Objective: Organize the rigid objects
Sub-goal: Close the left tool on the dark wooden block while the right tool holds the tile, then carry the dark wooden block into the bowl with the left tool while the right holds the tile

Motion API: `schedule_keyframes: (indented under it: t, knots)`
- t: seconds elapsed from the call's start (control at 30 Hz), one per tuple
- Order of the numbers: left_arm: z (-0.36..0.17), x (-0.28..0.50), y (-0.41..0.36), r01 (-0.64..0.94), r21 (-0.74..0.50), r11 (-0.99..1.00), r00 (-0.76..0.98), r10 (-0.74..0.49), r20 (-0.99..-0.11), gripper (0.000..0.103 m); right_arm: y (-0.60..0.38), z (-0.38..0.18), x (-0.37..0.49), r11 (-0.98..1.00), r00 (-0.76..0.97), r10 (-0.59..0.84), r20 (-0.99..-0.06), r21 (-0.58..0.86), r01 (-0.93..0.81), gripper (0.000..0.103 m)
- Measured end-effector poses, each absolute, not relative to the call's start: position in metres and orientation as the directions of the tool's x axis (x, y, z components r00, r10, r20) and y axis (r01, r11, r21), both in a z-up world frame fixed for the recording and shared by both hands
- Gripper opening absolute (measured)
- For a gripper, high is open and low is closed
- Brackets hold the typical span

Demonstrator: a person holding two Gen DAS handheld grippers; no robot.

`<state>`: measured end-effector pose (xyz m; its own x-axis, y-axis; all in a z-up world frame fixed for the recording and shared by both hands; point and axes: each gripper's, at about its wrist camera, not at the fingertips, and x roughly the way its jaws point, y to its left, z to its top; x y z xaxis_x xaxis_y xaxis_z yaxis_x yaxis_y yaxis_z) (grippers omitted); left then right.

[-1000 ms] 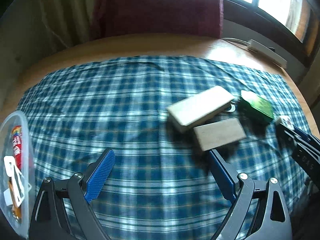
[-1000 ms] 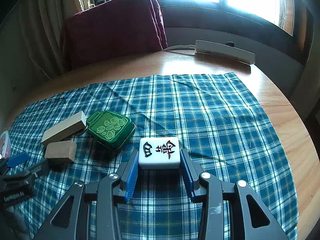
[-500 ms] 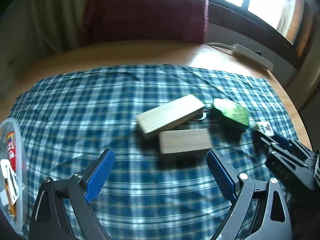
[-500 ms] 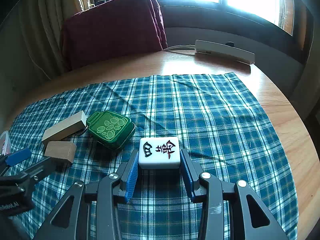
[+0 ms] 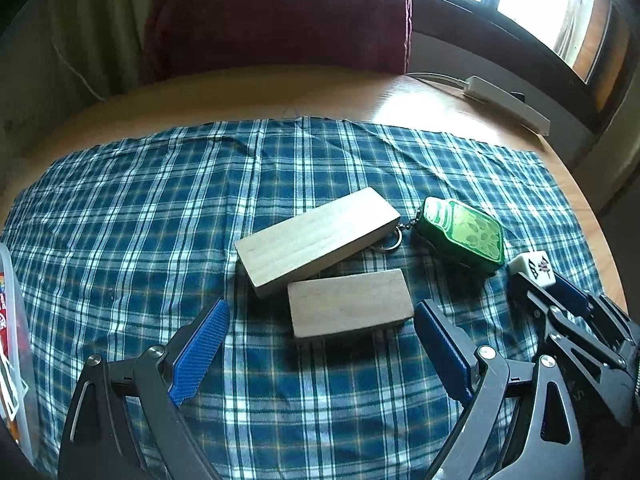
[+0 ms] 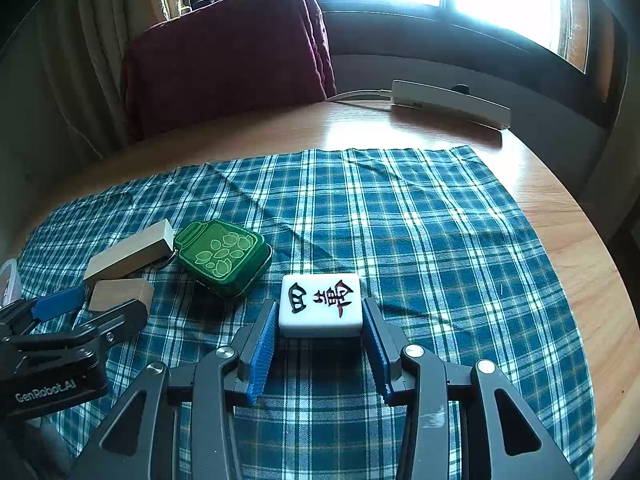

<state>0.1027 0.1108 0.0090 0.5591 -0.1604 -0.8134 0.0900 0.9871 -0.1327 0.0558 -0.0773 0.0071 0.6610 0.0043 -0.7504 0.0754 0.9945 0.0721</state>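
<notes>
A short wooden block (image 5: 350, 304) lies on the plaid cloth (image 5: 160, 220), just beyond and between the open fingers of my left gripper (image 5: 320, 314). Behind it, a long wooden block (image 5: 316, 240) rests at a slant. A green tin on a keyring (image 5: 464, 236) sits to its right. In the right wrist view, my right gripper (image 6: 320, 310) is shut on a white mahjong tile (image 6: 320, 300), low over the cloth. The green tin (image 6: 224, 256) and both blocks (image 6: 120, 292) lie to its left, with my left gripper (image 6: 106, 304) straddling the short block.
A clear plastic container (image 5: 12, 340) with small items stands at the cloth's left edge. A white power strip (image 6: 448, 104) lies at the back right of the round wooden table (image 6: 560, 208). A maroon-covered seat back (image 5: 280, 12) rises behind the table.
My left gripper has swung right and closer to the blocks, so the short block now sits centred between its open fingers. The right gripper and tile have stayed still.
</notes>
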Motion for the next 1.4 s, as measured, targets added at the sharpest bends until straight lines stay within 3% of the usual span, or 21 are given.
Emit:
schedule_keyframes:
  t: [0.17,0.23,0.3,0.37,0.83,1.4]
  knots:
    - [0.007,0.108,0.105,0.086,-0.127,0.988,0.577,-0.153,-0.802,0.092,-0.077,0.007,0.056,0.995,0.661,0.005,-0.750,0.072,0.074,0.044]
    - [0.007,0.107,0.104,0.090,-0.134,0.987,0.587,-0.162,-0.793,0.086,-0.076,0.006,0.054,0.995,0.661,0.004,-0.750,0.072,0.075,0.044]
    - [0.008,0.102,0.107,0.092,-0.141,0.986,0.597,-0.168,-0.785,0.071,-0.077,0.007,0.056,0.995,0.661,0.004,-0.751,0.071,0.074,0.044]
    - [0.010,0.100,0.111,0.090,-0.154,0.984,0.603,-0.177,-0.778,0.066,-0.077,0.007,0.055,0.995,0.661,0.004,-0.751,0.070,0.074,0.044]
    - [0.026,0.062,0.155,0.042,-0.216,0.975,0.663,-0.189,-0.724,0.066,-0.078,0.011,0.050,0.993,0.669,0.003,-0.743,0.081,0.086,0.041]
    - [0.069,0.003,0.239,-0.106,-0.187,0.977,0.804,-0.026,-0.594,0.066,-0.046,0.036,0.018,0.992,0.752,0.041,-0.658,0.116,0.047,0.041]
